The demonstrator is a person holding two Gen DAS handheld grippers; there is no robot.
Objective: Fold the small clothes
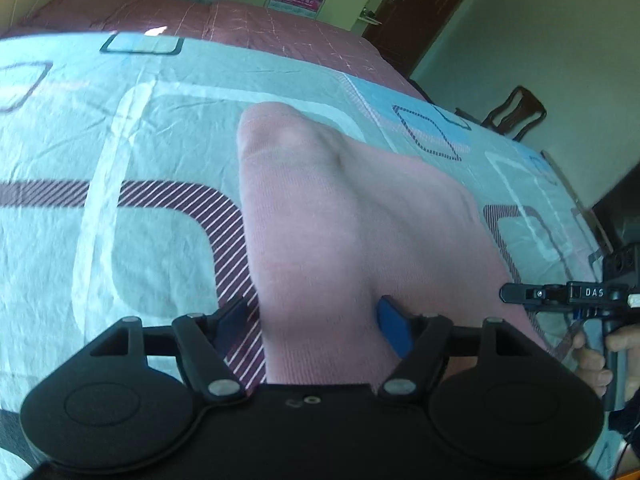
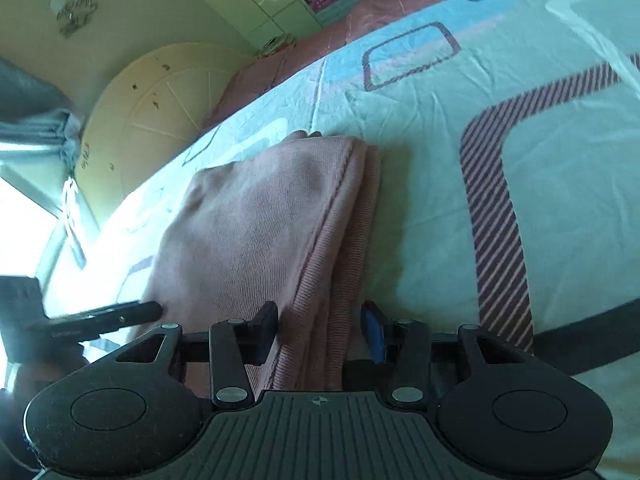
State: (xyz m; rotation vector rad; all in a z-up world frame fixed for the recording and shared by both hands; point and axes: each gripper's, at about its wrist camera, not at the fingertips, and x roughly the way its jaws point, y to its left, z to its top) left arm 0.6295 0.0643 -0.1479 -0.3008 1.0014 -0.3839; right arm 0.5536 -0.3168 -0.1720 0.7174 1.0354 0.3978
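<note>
Pink garment on the bed, both tongs straddling its near edge.

We have the left tongs (image 1: 316, 328) spread wide around the near end of the pink garment (image 1: 344, 216); the left pad sits off the cloth over the bedsheet (image 1: 160, 152), the blue right pad touches the fabric, no pinch. To the right, the right tongs (image 2: 320, 328) are about half open over the garment's stacked folded edges (image 2: 332, 264); cloth lies between the pads, but we see a gap at the blue pad, so no firm grip. The garment lies folded, lengthwise away from us, on the patterned sheet. A hand (image 1: 600, 356) holds the right tool.
</note>
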